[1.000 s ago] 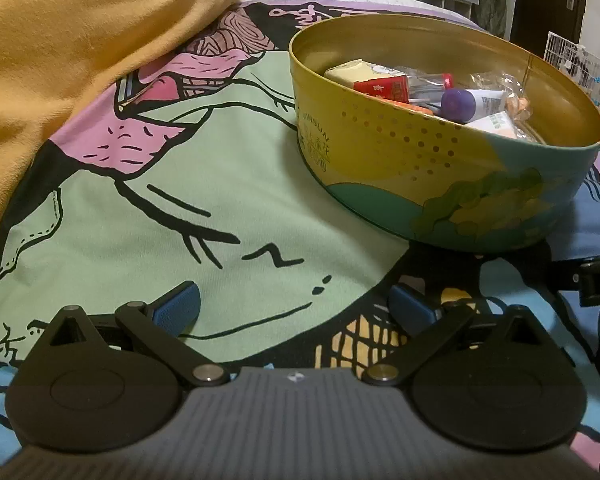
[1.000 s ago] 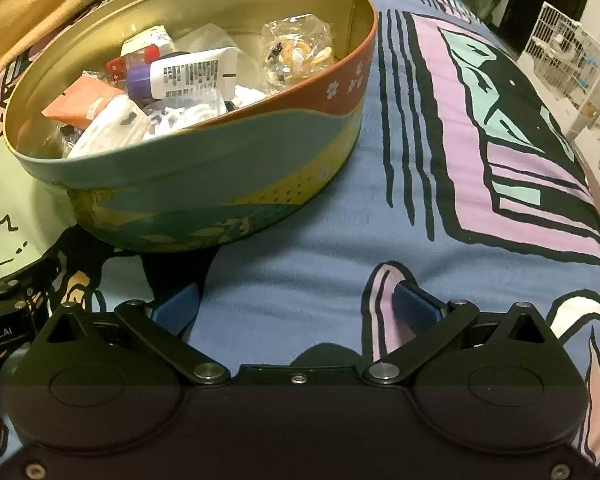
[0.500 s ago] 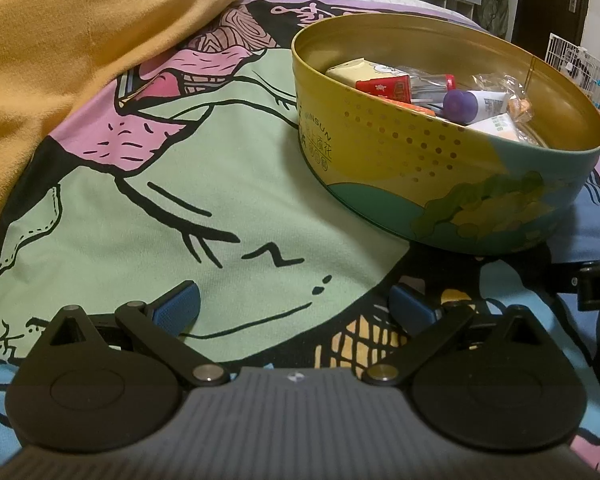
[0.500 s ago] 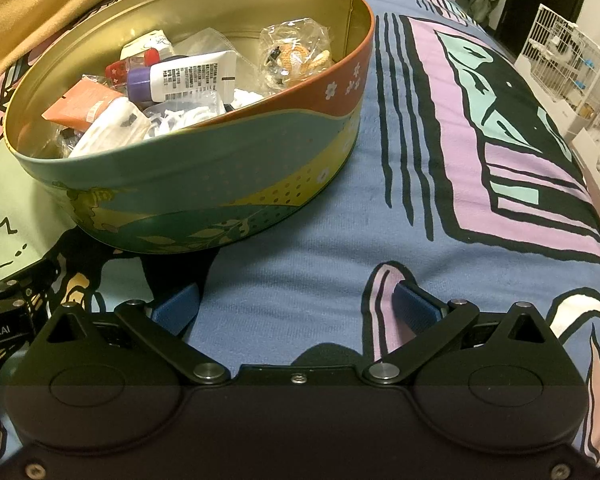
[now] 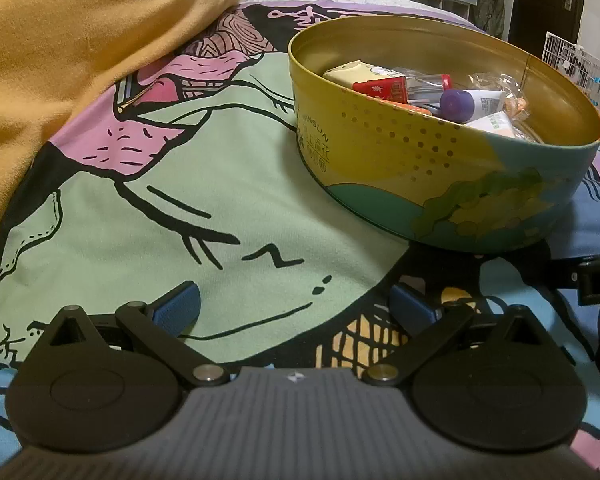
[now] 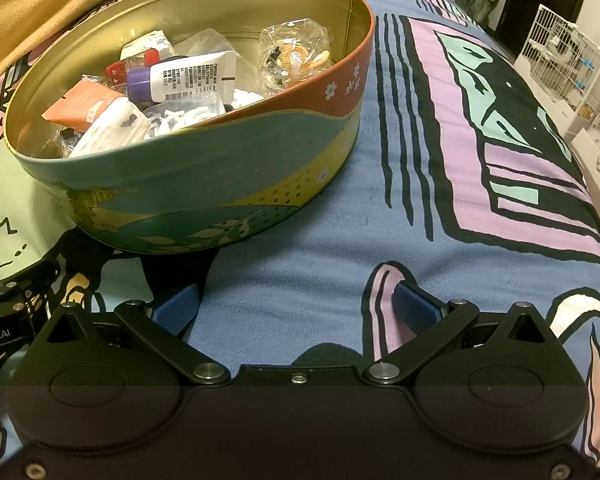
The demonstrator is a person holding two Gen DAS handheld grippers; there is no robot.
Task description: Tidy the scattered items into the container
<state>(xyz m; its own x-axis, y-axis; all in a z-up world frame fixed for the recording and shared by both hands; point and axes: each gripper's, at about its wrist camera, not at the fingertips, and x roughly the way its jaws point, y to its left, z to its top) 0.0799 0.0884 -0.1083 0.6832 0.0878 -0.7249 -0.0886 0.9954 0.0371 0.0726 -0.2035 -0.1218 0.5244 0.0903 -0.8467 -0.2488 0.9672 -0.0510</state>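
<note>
Both grippers low over printed bedspread (image 6: 440,208), left gripper (image 5: 296,304) and right gripper (image 6: 296,304) each with jaws spread and holding nothing; round tin (image 6: 204,200) sitting just ahead between them, already holding tube (image 6: 188,76), packets and wrapped bits, with no loose items visible on the cloth. Likely risk: tin on soft bedding, so a nudge to its wall could tip or slide it and spill contents. Also possible: strays hidden under yellow blanket (image 5: 80,40) overlooked.

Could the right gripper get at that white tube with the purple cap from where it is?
Probably yes. The right gripper is open and empty, and the tin has no lid. The white tube lies on top of the pile, so reaching over the near wall from above looks workable.
</note>
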